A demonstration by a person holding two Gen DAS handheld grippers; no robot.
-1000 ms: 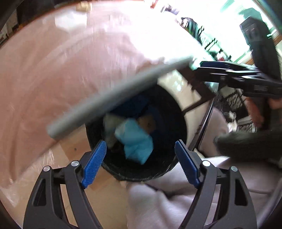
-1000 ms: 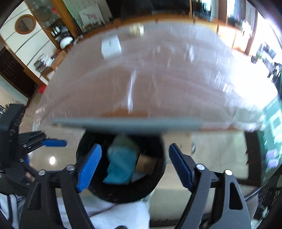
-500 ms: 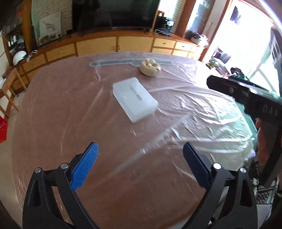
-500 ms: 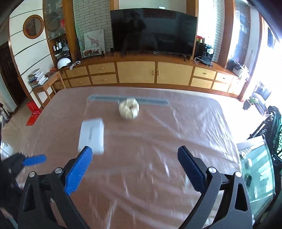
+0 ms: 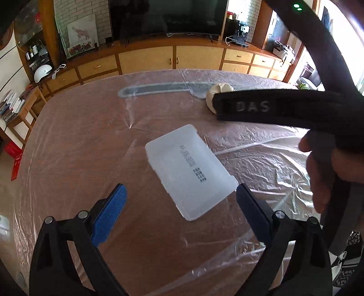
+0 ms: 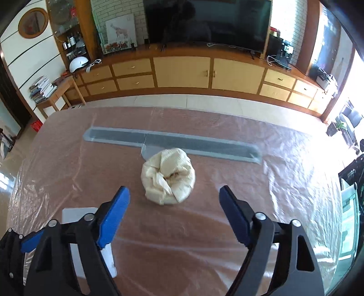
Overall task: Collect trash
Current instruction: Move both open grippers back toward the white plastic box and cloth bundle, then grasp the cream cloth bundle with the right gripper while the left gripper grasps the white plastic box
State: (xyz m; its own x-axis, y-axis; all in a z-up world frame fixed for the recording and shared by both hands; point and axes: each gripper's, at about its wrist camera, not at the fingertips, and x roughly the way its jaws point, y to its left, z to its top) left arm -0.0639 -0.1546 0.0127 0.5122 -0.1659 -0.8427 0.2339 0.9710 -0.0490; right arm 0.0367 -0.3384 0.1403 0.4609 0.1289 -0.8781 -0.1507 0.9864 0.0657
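A translucent white plastic box [image 5: 190, 169] lies on the plastic-covered table [image 5: 79, 141], just ahead of my open, empty left gripper [image 5: 180, 202]. A crumpled cream paper ball [image 6: 168, 175] sits further back by a grey strip; it shows partly in the left wrist view [image 5: 224, 87], behind the right gripper's body [image 5: 273, 108]. My right gripper [image 6: 174, 206] is open and empty, hovering just short of the ball. The box's corner shows in the right wrist view [image 6: 75, 213], and the left gripper's blue tip [image 6: 28, 242] is at the lower left.
A long grey strip [image 6: 173, 142] lies under the plastic across the table's far side. Beyond the table stand wooden cabinets [image 6: 182, 71] with a large TV [image 6: 204, 20]. A small side table with books [image 6: 45, 90] is at far left.
Both grippers swung up from the black trash bin below the table edge to the tabletop, then moved forward: the left toward the box, the right toward the paper ball.
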